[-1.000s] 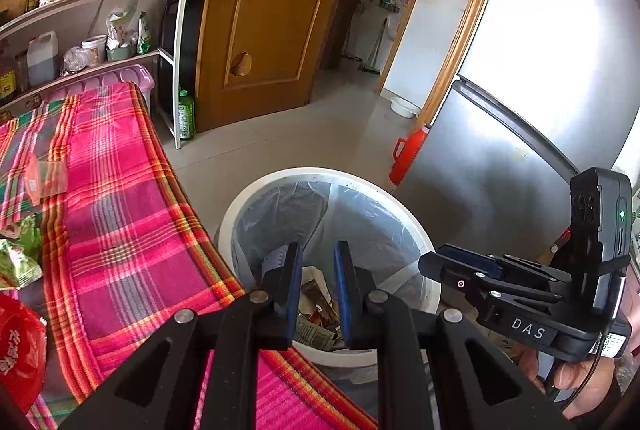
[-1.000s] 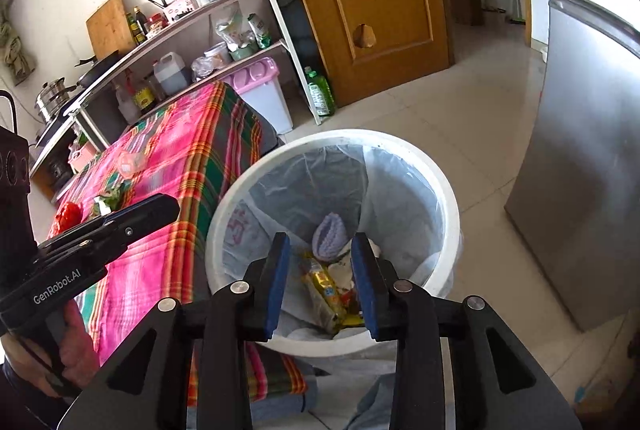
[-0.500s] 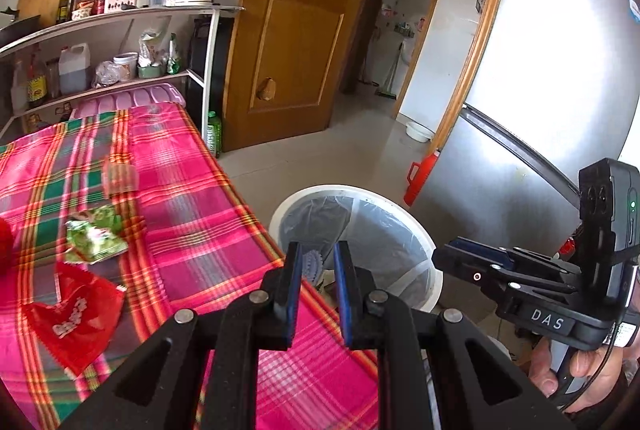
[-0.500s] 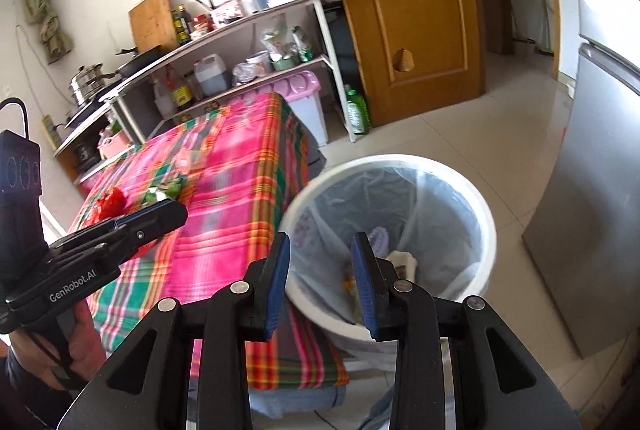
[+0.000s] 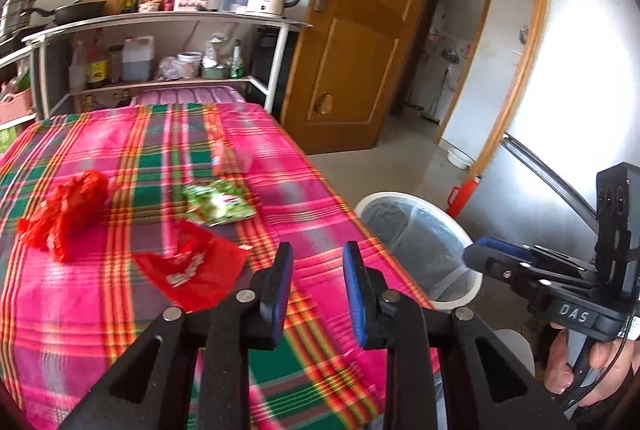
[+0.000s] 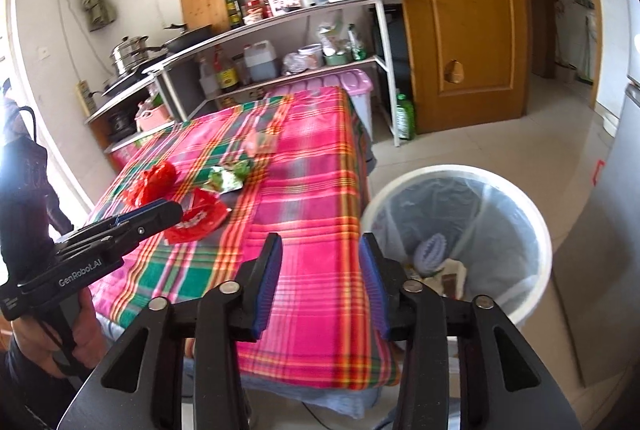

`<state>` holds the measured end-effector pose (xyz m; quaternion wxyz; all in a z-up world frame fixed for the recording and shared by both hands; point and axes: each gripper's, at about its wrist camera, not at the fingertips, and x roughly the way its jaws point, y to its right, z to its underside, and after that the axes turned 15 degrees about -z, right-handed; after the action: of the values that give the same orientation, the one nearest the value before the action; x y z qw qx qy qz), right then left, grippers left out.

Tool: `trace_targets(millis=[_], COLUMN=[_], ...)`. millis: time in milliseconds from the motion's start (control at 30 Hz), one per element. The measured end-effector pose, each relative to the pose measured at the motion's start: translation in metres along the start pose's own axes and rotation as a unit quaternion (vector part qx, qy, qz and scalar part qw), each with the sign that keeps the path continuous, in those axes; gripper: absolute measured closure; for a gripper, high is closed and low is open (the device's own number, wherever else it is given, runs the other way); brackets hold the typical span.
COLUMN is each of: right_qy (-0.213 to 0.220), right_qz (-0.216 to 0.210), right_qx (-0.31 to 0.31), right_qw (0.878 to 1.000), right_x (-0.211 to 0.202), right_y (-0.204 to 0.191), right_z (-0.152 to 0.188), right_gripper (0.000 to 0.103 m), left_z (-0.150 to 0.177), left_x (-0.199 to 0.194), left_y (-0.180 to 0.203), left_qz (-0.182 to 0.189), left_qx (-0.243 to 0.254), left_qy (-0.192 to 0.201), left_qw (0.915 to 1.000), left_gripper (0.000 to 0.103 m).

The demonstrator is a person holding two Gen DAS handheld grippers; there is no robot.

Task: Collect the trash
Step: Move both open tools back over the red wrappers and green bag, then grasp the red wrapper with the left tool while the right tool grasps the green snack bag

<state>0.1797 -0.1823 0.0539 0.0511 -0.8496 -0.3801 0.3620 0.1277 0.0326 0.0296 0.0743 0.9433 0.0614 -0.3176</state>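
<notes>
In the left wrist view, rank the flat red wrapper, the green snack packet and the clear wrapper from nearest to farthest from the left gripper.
From the left gripper:
1. Flat red wrapper, just ahead to its left.
2. Green snack packet, mid-table.
3. Clear wrapper, farther back.

Pink-green plaid tablecloth (image 5: 120, 310); red wrapper (image 5: 192, 270); white bin (image 6: 536, 230).

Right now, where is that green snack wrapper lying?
The green snack wrapper lies on the plaid tablecloth mid-table, between the flat red wrapper and the clear wrapper.
</notes>
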Motion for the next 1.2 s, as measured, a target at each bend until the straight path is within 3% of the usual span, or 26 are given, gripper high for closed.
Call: trace_targets(millis=[133, 267, 467, 767, 1000, 1033, 1100, 1200], right_qy=[-0.006, -0.01, -0.017, -0.03, -0.038, -0.04, -0.043, -0.048], right_qz=[-0.007, -0.012, -0.018, -0.02, -0.025, -0.025, -0.027, -0.029], right_qx=[-0.006, -0.01, -0.013, -0.013, -0.016, -0.017, -0.018, -0.021], right_qw=[1.0, 1.0, 1.0, 0.999, 0.999, 0.999, 0.999, 0.998], right_x=[0.008, 0.014, 0.023, 0.041, 0.057, 0.059, 0.064, 0.07], right_y=[-0.006, -0.008, -0.008, -0.004, -0.003, -0.004, -0.004, -0.007], right_z=[-0.001, -0.001, -0.003, -0.007, -0.013, -0.014, -0.016, -0.018], right_gripper=[0.059, 0.059, 0.059, 0.059, 0.059, 0.059, 0.059, 0.059], left_z=[0.009, 0.017, 0.025, 0.026, 0.019, 0.019, 0.019, 0.019], left_x=[0.001, 0.006, 0.021, 0.053, 0.065, 0.066, 0.067, 0.068], left_y=[-0.025, -0.047, -0.068, -0.078, -0.069, -0.067, -0.063, -0.064], left_qz=[-0.022, -0.043, -0.068, -0.079, -0.095, -0.103, -0.115, -0.107], left_qx=[-0.026, -0.049, -0.074, -0.095, -0.078, -0.072, -0.06, -0.061], left_qy=[-0.011, -0.021, -0.04, -0.072, -0.084, -0.085, -0.083, -0.084], left_qw=[0.9994, 0.9976, 0.9942, 0.9897, 0.9888, 0.9885, 0.9881, 0.9888], left_gripper=[0.073, 0.061, 0.058, 0.055, 0.056, 0.057, 0.077, 0.089])
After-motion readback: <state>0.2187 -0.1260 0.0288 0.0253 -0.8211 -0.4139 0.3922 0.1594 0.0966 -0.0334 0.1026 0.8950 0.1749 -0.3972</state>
